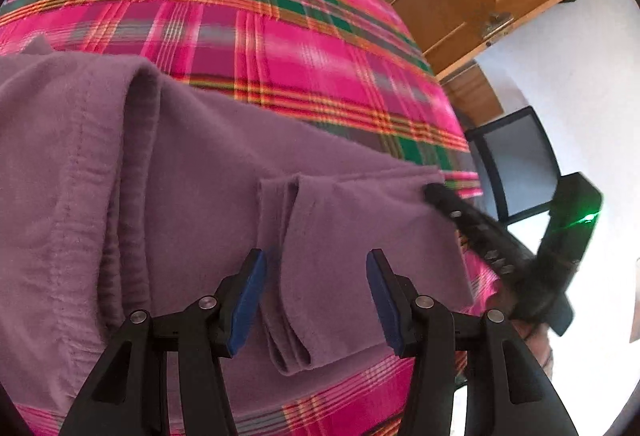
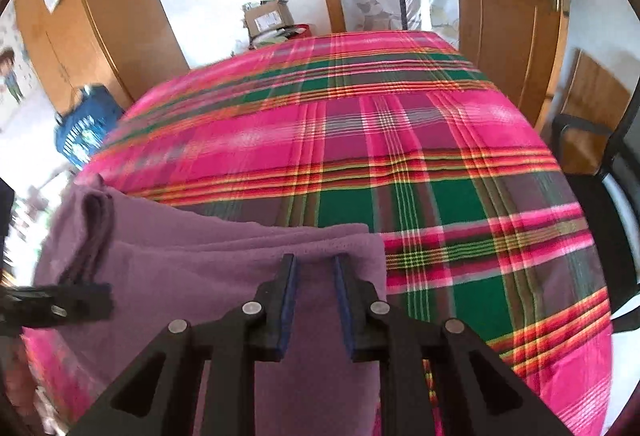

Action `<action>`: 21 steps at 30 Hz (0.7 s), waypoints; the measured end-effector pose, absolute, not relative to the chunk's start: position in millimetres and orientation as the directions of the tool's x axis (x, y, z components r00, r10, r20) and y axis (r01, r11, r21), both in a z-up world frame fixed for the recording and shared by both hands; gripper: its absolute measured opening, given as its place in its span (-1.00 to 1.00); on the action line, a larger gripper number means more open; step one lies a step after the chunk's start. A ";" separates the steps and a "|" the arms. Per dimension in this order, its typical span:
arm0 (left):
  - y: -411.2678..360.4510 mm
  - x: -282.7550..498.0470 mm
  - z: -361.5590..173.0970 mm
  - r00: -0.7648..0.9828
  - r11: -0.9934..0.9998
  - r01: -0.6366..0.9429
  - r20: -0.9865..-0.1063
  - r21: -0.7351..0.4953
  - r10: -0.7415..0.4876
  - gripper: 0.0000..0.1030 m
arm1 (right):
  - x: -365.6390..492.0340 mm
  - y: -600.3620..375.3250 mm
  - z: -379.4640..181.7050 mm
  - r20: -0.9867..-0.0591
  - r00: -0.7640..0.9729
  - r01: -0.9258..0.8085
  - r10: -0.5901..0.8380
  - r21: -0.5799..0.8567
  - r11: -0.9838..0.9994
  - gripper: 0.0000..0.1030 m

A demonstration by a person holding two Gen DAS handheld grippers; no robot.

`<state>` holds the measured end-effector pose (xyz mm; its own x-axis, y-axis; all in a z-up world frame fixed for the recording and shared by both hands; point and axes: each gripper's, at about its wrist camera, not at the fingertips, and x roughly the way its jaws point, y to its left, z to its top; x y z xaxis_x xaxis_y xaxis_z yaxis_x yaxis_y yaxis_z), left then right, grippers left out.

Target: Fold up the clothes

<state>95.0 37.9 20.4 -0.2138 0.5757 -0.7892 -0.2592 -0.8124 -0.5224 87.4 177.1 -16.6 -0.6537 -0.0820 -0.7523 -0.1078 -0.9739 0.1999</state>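
Lying on a bed covered by a pink, green and orange plaid blanket (image 1: pixel 256 35) is a purple garment (image 1: pixel 192 163) of soft fleece-like cloth, already doubled over on itself in several layers. From the left wrist view it spreads across the near part of the blanket, with a thick rolled fold on its far side and a stitched seam running down its left part. A narrow folded flap of the same cloth lies on top, its rounded end pointing toward the near edge of the blanket.

The left gripper (image 1: pixel 316 300) hangs just above that flap, its jaws spread wide with the flap between and below the blue pads (image 1: pixel 248 300); they close on nothing.

The right gripper (image 2: pixel 314 300) sits over the garment's right-hand end, close to the straight edge where purple cloth meets the blanket. Its jaws stand at a narrow gap, with purple cloth showing between the blue pads; whether they pinch a layer cannot be told. In the left wrist view its black finger tip touches the garment's far right corner.

Beyond the blanket stand wooden doors (image 2: pixel 508 7), a cardboard box (image 2: pixel 270 17) and a black chair (image 1: pixel 516 163).
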 end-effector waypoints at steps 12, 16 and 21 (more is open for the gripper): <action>36.7 97.4 17.8 -0.230 -0.826 -0.254 -0.799 -0.503 0.556 0.04 | 145.8 161.3 -8.2 -0.735 -0.663 0.071 -0.142 0.127 -0.989 -0.59; 34.9 99.6 17.3 -0.229 -0.826 -0.247 -0.797 -0.507 0.558 0.04 | 151.1 157.3 -23.3 -0.764 -0.642 0.035 -0.059 0.048 -0.998 -0.57; 34.9 100.2 16.5 -0.229 -0.824 -0.251 -0.796 -0.508 0.561 0.04 | 158.5 160.1 -26.4 -0.757 -0.652 0.006 -0.044 0.053 -0.999 -0.39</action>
